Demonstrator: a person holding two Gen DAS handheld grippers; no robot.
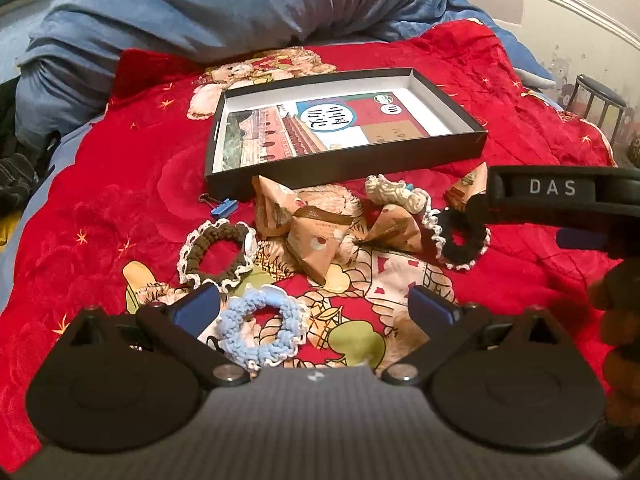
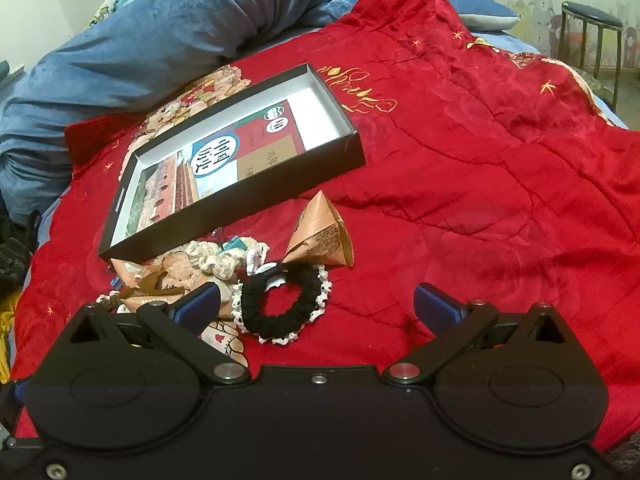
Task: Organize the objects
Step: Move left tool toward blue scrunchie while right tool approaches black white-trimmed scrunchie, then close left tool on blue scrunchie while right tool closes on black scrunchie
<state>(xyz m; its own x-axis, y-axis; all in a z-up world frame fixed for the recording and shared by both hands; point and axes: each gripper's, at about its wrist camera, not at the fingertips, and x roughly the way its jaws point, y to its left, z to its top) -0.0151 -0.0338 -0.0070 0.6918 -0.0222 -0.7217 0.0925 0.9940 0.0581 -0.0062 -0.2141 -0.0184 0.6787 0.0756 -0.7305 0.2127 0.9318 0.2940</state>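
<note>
left gripper (image 1: 314, 306): jaws spread, empty, above blue scrunchie (image 1: 262, 330) | right gripper (image 2: 316, 304): jaws spread, empty, just beside black scrunchie (image 2: 284, 304), housing lettered "DAS" | black box (image 1: 448, 150): open, printed book (image 1: 320, 130) inside | red quilt (image 2: 480, 160), blue duvet (image 1: 224, 4), stool (image 2: 592, 36)

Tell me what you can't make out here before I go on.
- Cream scrunchie: right wrist view, half behind the box corner; left wrist view shows it whole.
- Brown scrunchie: right wrist view, mostly behind the right gripper.
- Blue clip: small, detail unreadable.
- Book small print: too small.
- Left gripper: open, empty.
</note>
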